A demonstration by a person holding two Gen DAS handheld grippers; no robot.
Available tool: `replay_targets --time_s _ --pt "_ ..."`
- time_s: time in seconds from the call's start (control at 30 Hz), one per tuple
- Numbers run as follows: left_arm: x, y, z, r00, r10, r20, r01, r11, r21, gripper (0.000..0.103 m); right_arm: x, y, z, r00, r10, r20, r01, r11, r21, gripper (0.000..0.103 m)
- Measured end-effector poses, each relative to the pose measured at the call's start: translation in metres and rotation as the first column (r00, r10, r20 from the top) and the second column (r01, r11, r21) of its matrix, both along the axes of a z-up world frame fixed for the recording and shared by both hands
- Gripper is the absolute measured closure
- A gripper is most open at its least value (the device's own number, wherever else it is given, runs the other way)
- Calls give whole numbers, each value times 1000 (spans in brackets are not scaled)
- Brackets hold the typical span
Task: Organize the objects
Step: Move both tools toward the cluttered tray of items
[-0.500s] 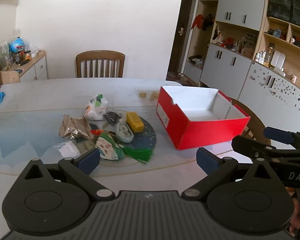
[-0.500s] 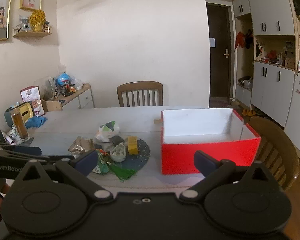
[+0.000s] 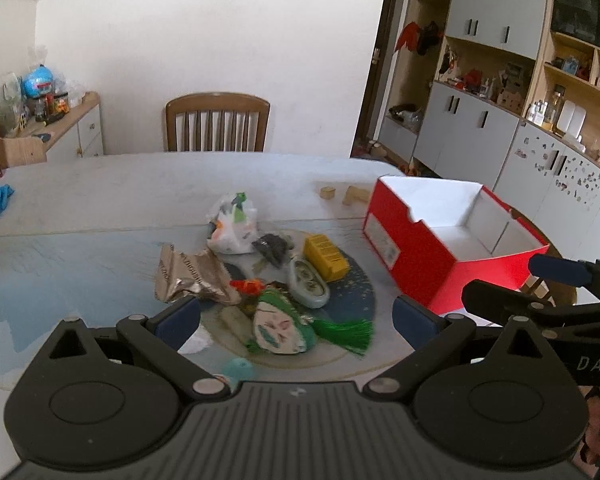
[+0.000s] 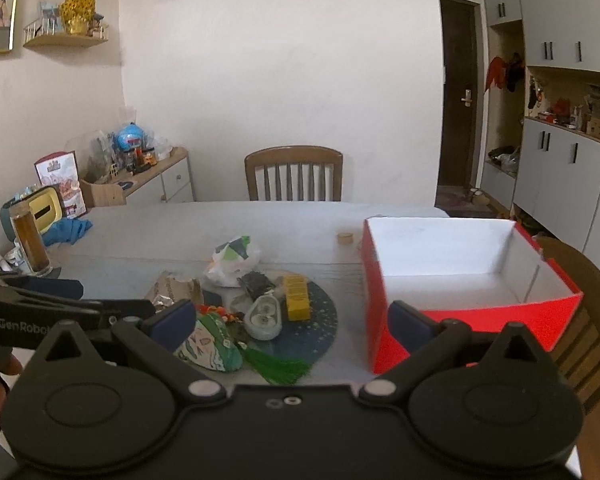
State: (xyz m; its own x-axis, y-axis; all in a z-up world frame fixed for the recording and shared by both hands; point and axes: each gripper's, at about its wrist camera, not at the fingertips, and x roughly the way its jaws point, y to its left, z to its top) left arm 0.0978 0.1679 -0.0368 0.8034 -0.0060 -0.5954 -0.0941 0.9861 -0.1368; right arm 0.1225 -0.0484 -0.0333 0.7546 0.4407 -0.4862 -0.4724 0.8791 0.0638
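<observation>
A pile of small items lies on the table's round dark mat (image 3: pixel 356 300): a white plastic bag (image 3: pixel 232 224), a crumpled foil packet (image 3: pixel 188 276), a dark packet (image 3: pixel 274 246), a yellow box (image 3: pixel 326 258), a pale oval case (image 3: pixel 308 284) and a green face-painted sachet (image 3: pixel 280 326) with a green tassel (image 3: pixel 346 332). An open red box (image 3: pixel 420 256), white inside and with nothing in it, stands to their right. My left gripper (image 3: pixel 296 320) hovers open just short of the sachet. My right gripper (image 4: pixel 291 320) is open too, between the pile and the red box (image 4: pixel 500 312).
A wooden chair (image 3: pixel 218 120) stands at the table's far side, and another (image 4: pixel 584 320) sits beside the red box. Two small wooden pieces (image 3: pixel 342 194) lie behind the box. A blue cloth (image 4: pixel 66 232), a glass (image 4: pixel 30 242) and a tissue holder sit at the left.
Both grippers have drifted a little closer to the pile, and the scene has slid rightward in both views. Both stay open with nothing between the fingers.
</observation>
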Motion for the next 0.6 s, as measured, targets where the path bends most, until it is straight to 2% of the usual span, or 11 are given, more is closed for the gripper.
replay_targets --time_s 0.23,0.33,0.47,0.6 --pt "13 40 -32 998 17 -53 -17 1000 -11 0 22 38 -17 998 35 -57 -38 998 -48 3" --pt "18 52 -53 994 15 -106 -16 1000 -6 1 34 52 -29 994 35 -106 -42 997 -62 4" --pt "22 58 -77 986 -53 -156 54 999 -3 1 48 70 -48 985 35 -169 -51 994 -93 8" --pt "27 53 -97 974 -126 -189 133 991 28 6 56 90 -63 973 60 -223 -89 989 -118 14"
